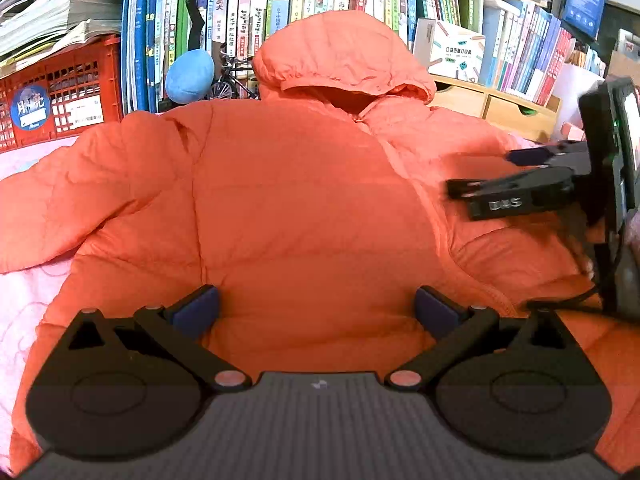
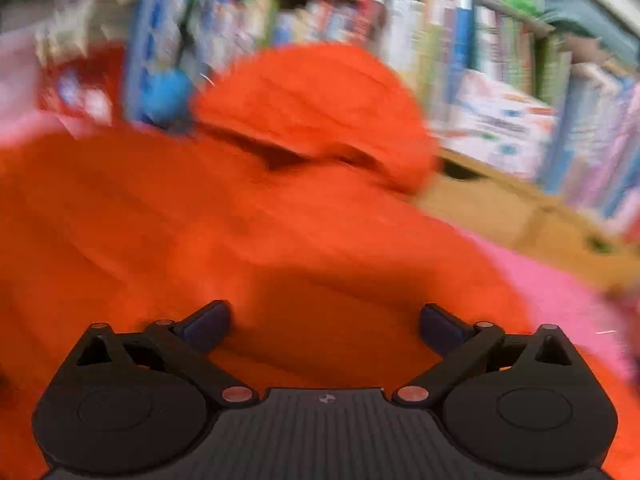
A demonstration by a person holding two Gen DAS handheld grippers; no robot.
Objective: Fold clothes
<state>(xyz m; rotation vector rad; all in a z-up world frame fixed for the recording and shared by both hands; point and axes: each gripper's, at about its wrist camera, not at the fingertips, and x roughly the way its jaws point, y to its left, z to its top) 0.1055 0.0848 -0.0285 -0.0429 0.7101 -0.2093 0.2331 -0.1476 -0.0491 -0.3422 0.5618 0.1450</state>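
Both grippers — left (image 1: 316, 306), right (image 2: 325, 322) — spread wide, holding nothing, poised over flat-spread jacket (image 1: 304, 200) for grabbing.

Both wrist views look low and close across the orange jacket (image 1: 304, 200) toward the bookshelf (image 1: 460, 12).

Orange hooded puffer jacket (image 1: 304, 208) spread flat, apparently zipped, on pink bedding.
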